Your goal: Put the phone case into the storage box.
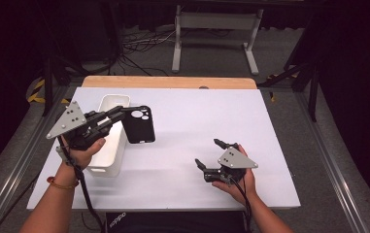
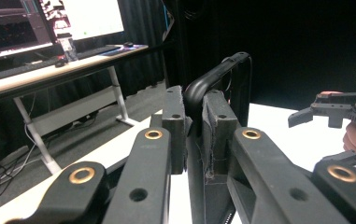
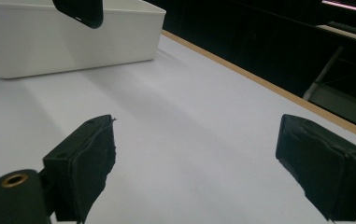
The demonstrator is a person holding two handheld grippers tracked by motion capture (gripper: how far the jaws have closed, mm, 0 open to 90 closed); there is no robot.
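A black phone case hangs in the air, pinched along its left edge by the left gripper, whose jaws are closed on it. In the high view the case shows its back with the camera cutout at the top, and it sits at about 10 o'clock from the middle of the white table, just right of a white bin. In the left gripper view the case stands on edge between the two pads, its rounded corner rising above them. In the right gripper view a corner of the case shows at the top, in front of the bin.

The bin is long and narrow, resting on the table at 9 o'clock, with the left hand over its near end.

The right gripper is at about 4 o'clock, well apart from the case, held by the right hand with its jaws spread wide and nothing between them; the bare table top lies beneath them

A desk with monitors stands beyond the table
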